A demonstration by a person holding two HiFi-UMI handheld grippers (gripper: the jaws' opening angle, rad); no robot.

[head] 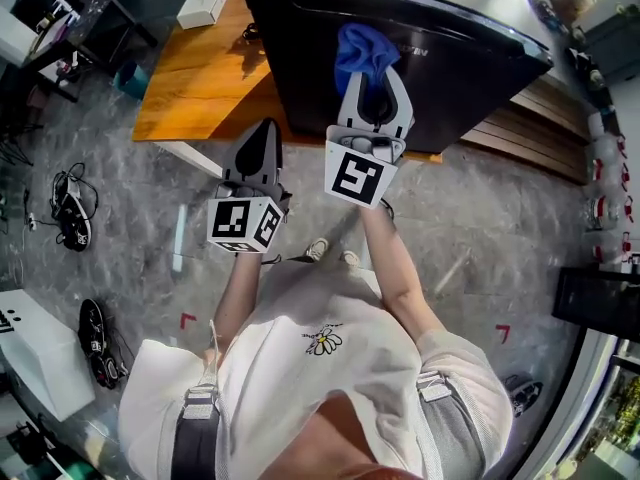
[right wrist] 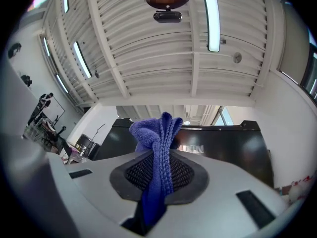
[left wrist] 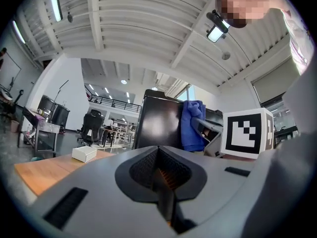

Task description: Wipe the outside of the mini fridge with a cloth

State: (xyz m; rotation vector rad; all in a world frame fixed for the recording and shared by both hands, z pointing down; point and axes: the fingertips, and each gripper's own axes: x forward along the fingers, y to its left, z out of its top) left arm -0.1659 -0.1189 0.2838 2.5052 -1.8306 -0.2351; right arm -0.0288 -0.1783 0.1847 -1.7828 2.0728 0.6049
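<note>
The black mini fridge [head: 450,58] stands on a wooden table [head: 200,78] at the top of the head view. A blue cloth [head: 362,53] is pinched in my right gripper [head: 372,80], which is shut on it and holds it up at the fridge's dark front. In the right gripper view the cloth [right wrist: 158,152] sticks up from between the jaws, with the fridge [right wrist: 233,148] close behind. My left gripper [head: 266,128] hangs lower left, by the table edge, shut and empty. Its own view shows the closed jaws [left wrist: 159,155], the fridge [left wrist: 156,125] and the cloth [left wrist: 192,125] beyond.
A white box [head: 204,1] lies on the table left of the fridge. Shoes [head: 75,218] and cables sit on the grey floor at the left. Wooden slats [head: 540,128] run along the right. An office chair [left wrist: 91,128] stands far off.
</note>
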